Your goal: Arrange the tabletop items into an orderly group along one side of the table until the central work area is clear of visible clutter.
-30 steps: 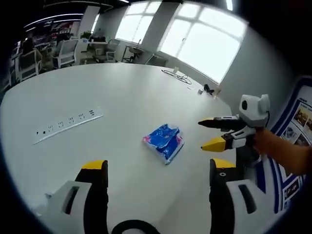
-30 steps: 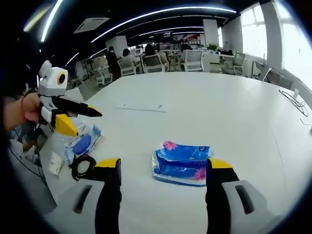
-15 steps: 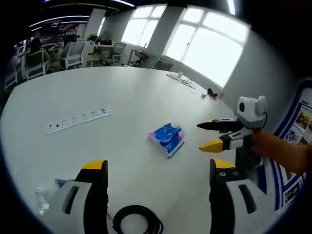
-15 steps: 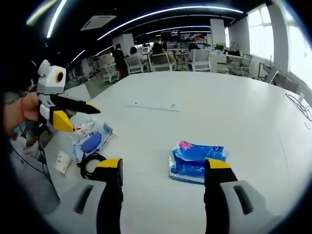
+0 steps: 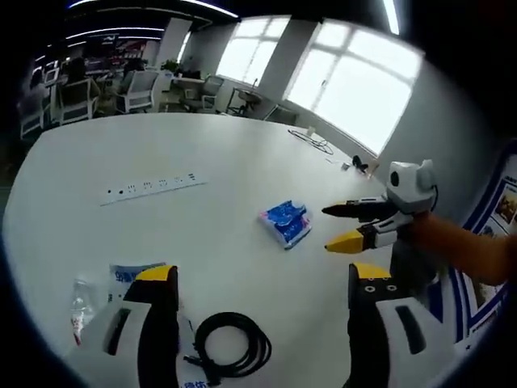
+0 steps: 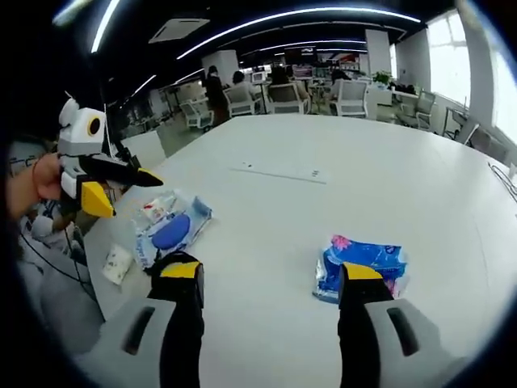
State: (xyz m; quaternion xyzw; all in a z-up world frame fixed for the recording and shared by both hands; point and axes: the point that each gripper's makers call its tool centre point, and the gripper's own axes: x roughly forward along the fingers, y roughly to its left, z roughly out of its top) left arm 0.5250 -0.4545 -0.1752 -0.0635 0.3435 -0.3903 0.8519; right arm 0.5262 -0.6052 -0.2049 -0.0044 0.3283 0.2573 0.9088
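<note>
In the left gripper view the left gripper [image 5: 257,279] stands wide open and empty, its jaws cutting off a coiled black cable [image 5: 229,354] and a clear packet [image 5: 136,279] at lower left. The blue tissue pack [image 5: 286,223] lies at centre frame on the white table [image 5: 161,145]. In the right gripper view the right gripper [image 6: 267,275] gapes empty too, one jaw hiding that pack's lower edge.

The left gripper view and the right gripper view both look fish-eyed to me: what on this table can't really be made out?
- Print on the blue tissue pack: too small, left gripper view.
- Black cable coil: partly behind the left gripper, left gripper view.
- Clear bag with a blue item: contents blurred, right gripper view.
- Small white packet at the table edge: too small.
- Power strip: sockets too small to count.
</note>
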